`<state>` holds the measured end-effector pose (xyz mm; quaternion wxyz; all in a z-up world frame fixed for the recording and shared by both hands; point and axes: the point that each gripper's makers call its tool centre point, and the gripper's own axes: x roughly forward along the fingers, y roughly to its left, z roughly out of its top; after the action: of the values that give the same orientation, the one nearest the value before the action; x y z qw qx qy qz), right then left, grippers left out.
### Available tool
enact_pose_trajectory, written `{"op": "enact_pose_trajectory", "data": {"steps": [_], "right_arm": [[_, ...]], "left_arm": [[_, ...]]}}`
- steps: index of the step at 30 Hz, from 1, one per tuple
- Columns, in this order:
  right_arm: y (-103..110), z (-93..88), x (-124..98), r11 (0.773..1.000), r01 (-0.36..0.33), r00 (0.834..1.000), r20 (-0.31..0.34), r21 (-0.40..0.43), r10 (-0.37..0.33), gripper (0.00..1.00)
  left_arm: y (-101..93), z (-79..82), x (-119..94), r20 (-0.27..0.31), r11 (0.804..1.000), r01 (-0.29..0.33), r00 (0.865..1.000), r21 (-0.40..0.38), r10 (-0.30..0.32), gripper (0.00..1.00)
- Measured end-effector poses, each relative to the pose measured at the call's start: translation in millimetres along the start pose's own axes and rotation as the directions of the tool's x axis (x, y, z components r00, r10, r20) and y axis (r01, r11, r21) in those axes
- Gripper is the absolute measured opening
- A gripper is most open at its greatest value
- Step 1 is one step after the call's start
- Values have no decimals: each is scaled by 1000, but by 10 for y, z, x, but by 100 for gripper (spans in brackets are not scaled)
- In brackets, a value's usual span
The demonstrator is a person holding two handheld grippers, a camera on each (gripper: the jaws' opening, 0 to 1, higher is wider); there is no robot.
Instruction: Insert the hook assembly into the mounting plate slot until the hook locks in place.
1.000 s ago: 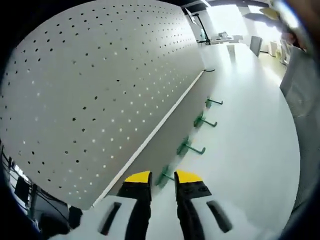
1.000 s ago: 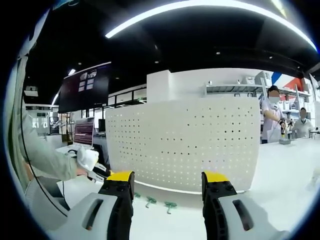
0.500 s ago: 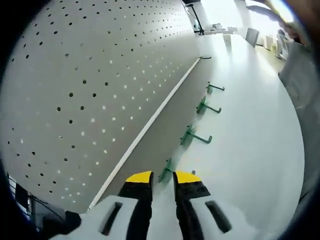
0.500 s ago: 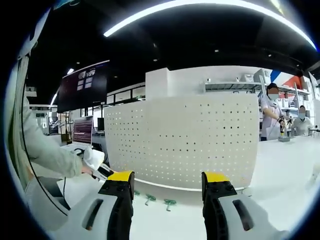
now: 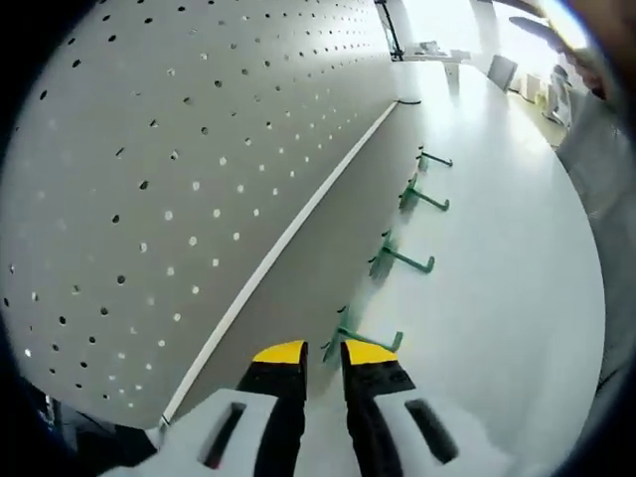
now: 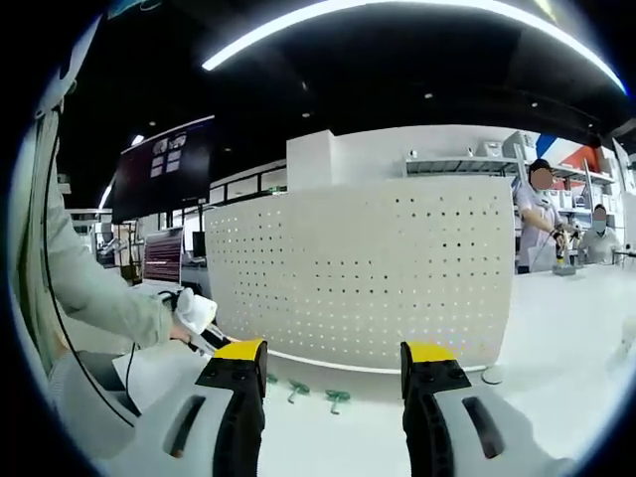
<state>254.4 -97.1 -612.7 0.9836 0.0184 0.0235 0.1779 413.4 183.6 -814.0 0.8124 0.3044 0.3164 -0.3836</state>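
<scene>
Green hook [image 5: 360, 334] nearest the left gripper [image 5: 322, 354] — now closer than before, jaws narrowly parted, not yet gripping — lies beside the pegboard [image 5: 189, 169]; right gripper [image 6: 333, 350] hangs wide open, empty.

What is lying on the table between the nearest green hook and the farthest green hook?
In the left gripper view, two more green hooks lie between the nearest hook and the farthest hook, in a row along the pegboard's foot.
</scene>
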Motion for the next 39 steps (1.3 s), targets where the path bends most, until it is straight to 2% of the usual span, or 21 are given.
{"op": "enact_pose_trajectory", "data": {"steps": [1,9,15,23,28,34,36,39], "right_arm": [[-1,-2,2,1000,0,1000,0,-1,0,52],[-18,-19,6,1000,5,1000,-8,5,-5,52],[-24,-22,10,1000,6,1000,-9,5,-6,52],[-16,-18,10,1000,6,1000,-10,7,-6,52],[-12,6,2,1000,5,1000,-4,4,-5,52],[14,15,27,1000,-4,1000,5,11,4,52],[26,18,51,1000,-5,1000,11,25,5,52],[81,33,89,999,-20,1000,17,25,20,52]], "left_arm": [[0,-13,12,-4,1000,5,1000,-22,-5,15],[25,-10,54,1,998,23,1000,-52,-23,13],[-19,1,65,-4,998,44,999,-36,-44,7],[-11,-1,79,-18,998,33,999,-54,-34,4],[-19,1,76,-16,999,1,1000,-53,-2,3],[-49,101,25,43,994,-30,998,-108,35,3],[-124,158,5,69,989,-2,998,-151,13,3],[-143,207,-46,85,987,-13,996,-160,27,3]]}}
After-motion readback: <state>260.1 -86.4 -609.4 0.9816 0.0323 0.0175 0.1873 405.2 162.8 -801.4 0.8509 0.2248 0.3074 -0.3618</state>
